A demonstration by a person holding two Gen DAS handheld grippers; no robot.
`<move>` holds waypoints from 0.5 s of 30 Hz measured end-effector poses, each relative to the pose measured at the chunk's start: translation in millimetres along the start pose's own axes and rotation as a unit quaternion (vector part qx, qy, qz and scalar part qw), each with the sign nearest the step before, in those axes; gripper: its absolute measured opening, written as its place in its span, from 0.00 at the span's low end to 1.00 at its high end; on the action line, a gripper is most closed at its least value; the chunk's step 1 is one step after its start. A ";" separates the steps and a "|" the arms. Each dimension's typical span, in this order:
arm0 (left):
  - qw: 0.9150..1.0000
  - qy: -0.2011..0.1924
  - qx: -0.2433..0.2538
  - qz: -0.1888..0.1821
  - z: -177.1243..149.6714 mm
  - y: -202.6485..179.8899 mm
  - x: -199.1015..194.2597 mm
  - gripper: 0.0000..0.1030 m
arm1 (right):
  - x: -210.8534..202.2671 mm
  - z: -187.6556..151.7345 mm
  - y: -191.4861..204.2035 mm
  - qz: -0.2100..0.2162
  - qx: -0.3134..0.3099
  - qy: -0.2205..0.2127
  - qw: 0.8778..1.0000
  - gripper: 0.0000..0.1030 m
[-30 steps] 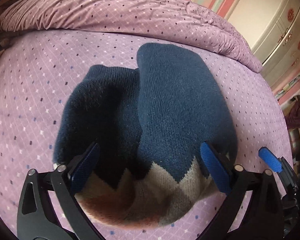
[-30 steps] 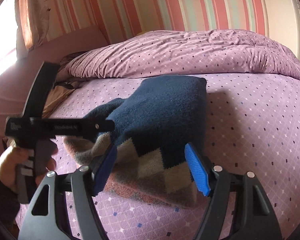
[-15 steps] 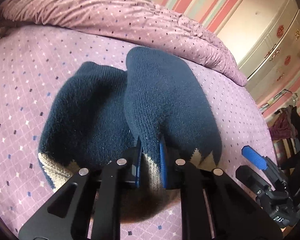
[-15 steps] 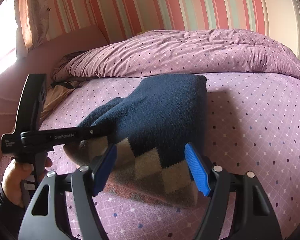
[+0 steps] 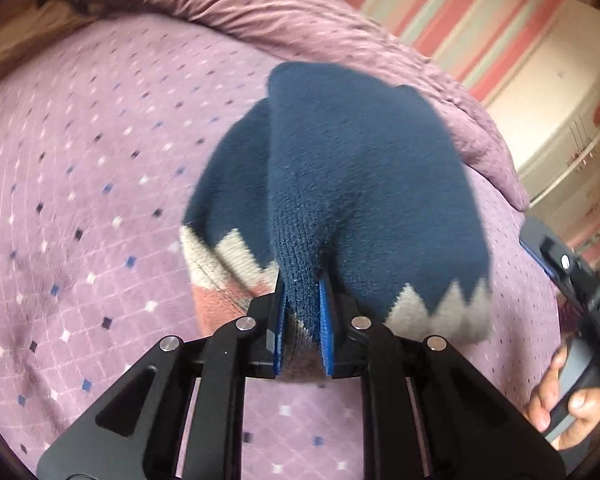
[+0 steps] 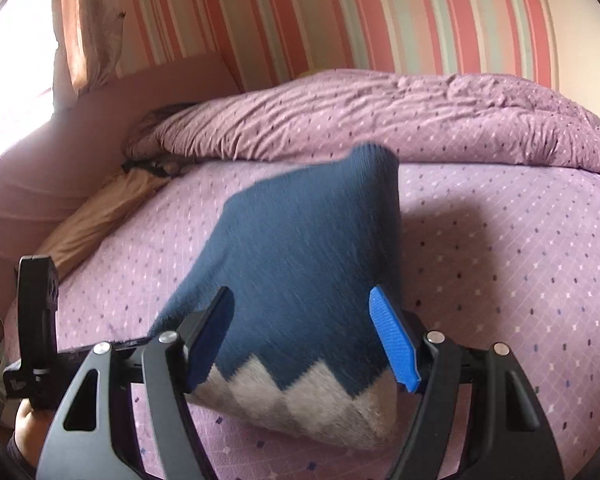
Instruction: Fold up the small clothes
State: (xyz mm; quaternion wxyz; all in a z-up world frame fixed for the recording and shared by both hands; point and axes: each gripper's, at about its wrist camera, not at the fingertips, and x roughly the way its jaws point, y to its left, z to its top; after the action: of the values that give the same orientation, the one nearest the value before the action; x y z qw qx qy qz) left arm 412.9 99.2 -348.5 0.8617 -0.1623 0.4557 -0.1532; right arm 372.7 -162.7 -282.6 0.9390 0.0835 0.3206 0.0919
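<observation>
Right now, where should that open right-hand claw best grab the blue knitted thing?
Probably the near patterned hem of the sweater, approached straight ahead. That zigzag edge already sits between the open right gripper pads and looks thick enough to pinch. The left gripper is shut on a fold of the hem beside it.

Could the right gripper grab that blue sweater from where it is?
Probably yes. The right gripper is open, its blue pads either side of the sweater with nothing between, while the left gripper already pinches a fold.
</observation>
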 end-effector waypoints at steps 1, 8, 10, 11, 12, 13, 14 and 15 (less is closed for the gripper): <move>1.000 0.000 -0.002 0.001 -0.5 4.0 3.3 0.16 | 4.8 -5.1 1.2 0.002 0.000 0.007 1.000 0.69; 0.999 0.001 0.037 0.013 5.6 -6.7 14.1 0.33 | 14.5 -25.7 -1.6 0.003 0.004 0.017 1.000 0.69; 0.998 -0.015 0.047 0.029 7.5 -8.7 4.4 0.63 | 10.2 -24.7 -2.3 0.006 0.002 0.007 1.000 0.69; 0.998 -0.016 0.050 0.032 9.1 -9.7 1.9 0.65 | 7.4 -23.6 -2.7 0.009 0.000 0.002 1.000 0.69; 0.998 -0.015 0.051 0.033 10.6 -12.1 -4.2 0.68 | 3.0 -21.2 -3.2 0.007 -0.005 -0.006 1.000 0.69; 0.998 -0.015 0.049 0.035 11.4 -15.0 -10.4 0.72 | 0.6 -19.2 -3.5 0.006 -0.009 -0.010 1.000 0.69; 0.998 -0.019 0.051 0.039 13.0 -20.6 -19.5 0.77 | -2.7 -17.0 -3.5 0.004 -0.015 -0.014 1.000 0.69; 0.997 -0.024 0.055 0.042 13.5 -25.3 -25.8 0.83 | -6.0 -15.1 -3.2 0.001 -0.021 -0.019 1.000 0.69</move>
State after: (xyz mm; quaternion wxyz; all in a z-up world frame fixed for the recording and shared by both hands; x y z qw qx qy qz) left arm 407.4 89.0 -311.8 0.8857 -0.0985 0.4323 -0.1376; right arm 359.1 -165.6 -291.5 0.9463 0.0658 0.3009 0.0980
